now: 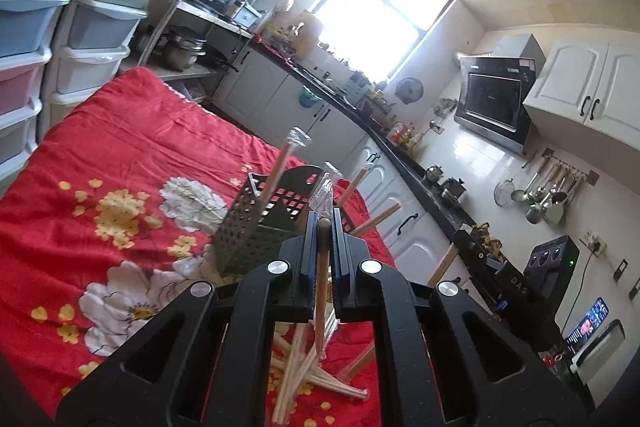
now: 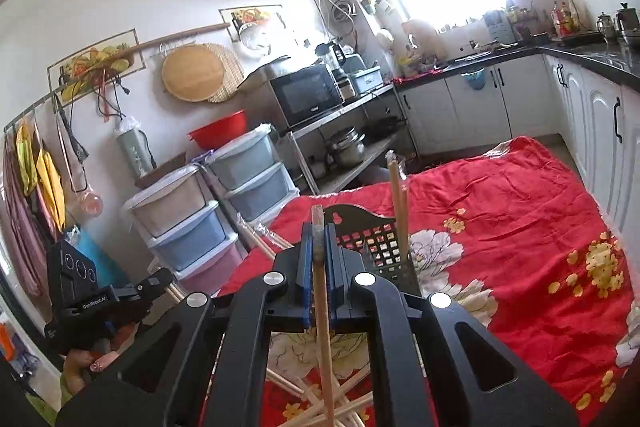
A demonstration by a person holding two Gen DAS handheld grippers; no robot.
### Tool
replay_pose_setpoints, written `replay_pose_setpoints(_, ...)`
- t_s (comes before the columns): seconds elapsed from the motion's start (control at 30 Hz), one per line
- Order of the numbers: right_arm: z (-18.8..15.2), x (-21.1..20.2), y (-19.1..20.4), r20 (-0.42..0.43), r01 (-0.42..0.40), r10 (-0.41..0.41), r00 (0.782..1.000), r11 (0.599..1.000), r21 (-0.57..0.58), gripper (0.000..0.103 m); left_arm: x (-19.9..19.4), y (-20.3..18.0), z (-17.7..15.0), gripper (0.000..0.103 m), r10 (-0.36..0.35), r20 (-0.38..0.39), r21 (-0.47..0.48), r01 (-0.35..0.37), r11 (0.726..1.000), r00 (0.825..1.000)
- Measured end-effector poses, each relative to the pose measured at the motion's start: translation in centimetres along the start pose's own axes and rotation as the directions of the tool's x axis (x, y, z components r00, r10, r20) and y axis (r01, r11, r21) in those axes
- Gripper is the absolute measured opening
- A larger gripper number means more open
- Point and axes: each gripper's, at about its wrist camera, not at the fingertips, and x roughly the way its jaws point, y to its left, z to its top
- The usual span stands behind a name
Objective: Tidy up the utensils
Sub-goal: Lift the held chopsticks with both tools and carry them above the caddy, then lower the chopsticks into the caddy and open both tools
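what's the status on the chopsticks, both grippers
Left gripper shut on a chopstick. Right gripper shut on another. Holder just ahead, two sticks in. Pile left on cloth; nothing blocking.

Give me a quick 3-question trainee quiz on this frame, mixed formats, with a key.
1. True or false: the left gripper is shut on a chopstick.
2. Multiple choice: the black perforated holder stands on
A. a bare steel shelf
B. a red floral cloth
C. the dark countertop
3. Fill in: below both grippers, the loose chopsticks lie in a crossed ____ on the cloth.

Key
1. True. The right gripper is likewise shut on its own chopstick.
2. B. At least one wrapped chopstick already stands in the holder.
3. pile
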Motion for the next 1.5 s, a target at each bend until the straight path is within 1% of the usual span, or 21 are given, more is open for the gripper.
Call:
replay_pose_setpoints(0.17,0.4,-0.3,-0.5,0.026,0.01,-0.01,1.0,1.0,-0.002,0.006,1.2,-1.1,0.0,0.003,-0.013,-0.016,0.025,0.014,1.0,1.0)
replay_pose_setpoints(0.43,1.0,-0.8,-1.0,0.071,0.063,-0.061,0.996,0.997,-0.037,0.006,3.2,-3.2,0.5,0.003,-0.02,-0.028,0.09,0.023,0.996,0.999)
replay_pose_setpoints(0.57,1.6,-1.0,-1.2,0.101,0.079,-0.074,0.992,0.996,-0.051,0.006,3.7,-4.3,1.3,0.003,-0.023,-0.013,0.122,0.024,0.992,1.0)
replay_pose_setpoints(0.8,3.1,-1.0,-0.7,0.142,0.072,-0.06,0.988,0.994,-0.079,0.006,4.0,-6.3,2.9,0.003,-0.029,0.032,0.179,0.023,0.984,0.999)
replay_pose_setpoints(0.93,4.2,-1.2,0.0,0.181,0.066,-0.047,0.982,0.992,-0.104,0.006,4.0,-7.1,3.5,0.003,-0.031,0.054,0.202,0.02,0.979,0.998)
replay_pose_setpoints(1.17,6.6,-1.2,1.4,0.26,0.064,-0.023,0.965,0.986,-0.152,0.006,4.1,-8.2,4.8,0.003,-0.023,0.1,0.23,-0.001,0.973,0.995)
replay_pose_setpoints(1.27,7.8,-1.3,2.1,0.305,0.06,-0.003,0.952,0.982,-0.178,0.006,4.2,-8.7,5.6,0.003,-0.014,0.125,0.247,-0.017,0.969,0.992)
replay_pose_setpoints(1.33,8.5,-1.2,2.3,0.331,0.072,-0.003,0.943,0.978,-0.194,0.006,4.1,-9.0,6.1,0.003,-0.013,0.137,0.251,-0.022,0.968,0.991)
replay_pose_setpoints(1.5,10.2,-0.8,3.1,0.378,0.087,0.006,0.926,0.969,-0.229,0.006,3.9,-9.8,7.2,0.003,0.003,0.181,0.282,-0.054,0.958,0.984)
